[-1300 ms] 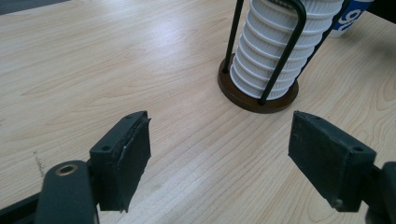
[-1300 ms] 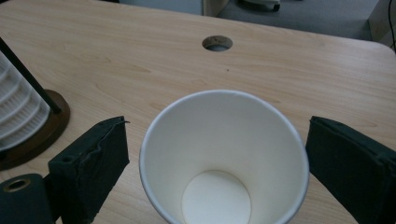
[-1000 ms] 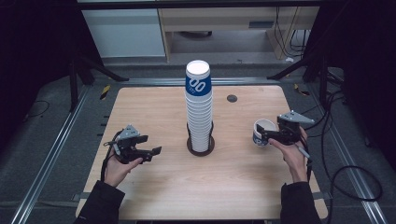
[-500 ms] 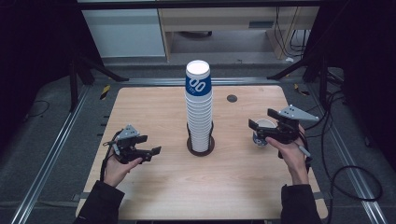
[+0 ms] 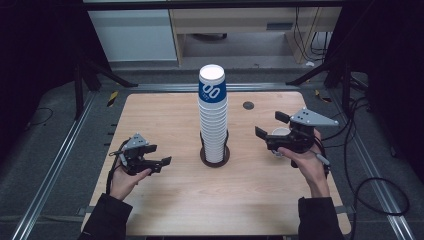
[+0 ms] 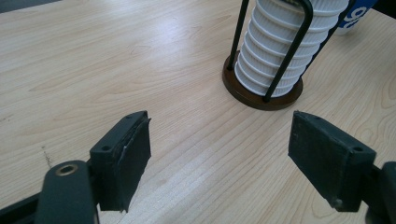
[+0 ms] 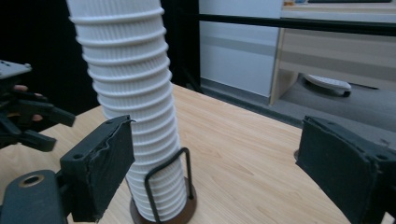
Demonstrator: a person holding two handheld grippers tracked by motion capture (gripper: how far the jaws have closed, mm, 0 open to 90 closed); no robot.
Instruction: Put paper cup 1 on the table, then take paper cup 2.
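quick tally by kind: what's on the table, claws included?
cup stack: 1
loose cup: 1
stack holder: 1
claws: 2, left claw and right claw
total: 5

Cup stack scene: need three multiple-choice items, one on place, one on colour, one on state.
1. Where does the cup stack stand?
A. At the table's left edge
B. Mid-table, in a holder
C. On the floor

2. What colour is the top cup around its logo?
A. Red
B. Green
C. Blue

3. What state is the left tool in?
A. Open, nothing between its jaws
B. Shut on a cup
C. Shut and empty

Key:
1 B: the high view shows the stack in its round-based wire holder near the table's middle.
2 C: the top cup is blue with white marks.
3 A: the left gripper view shows bare wood between the spread jaws.
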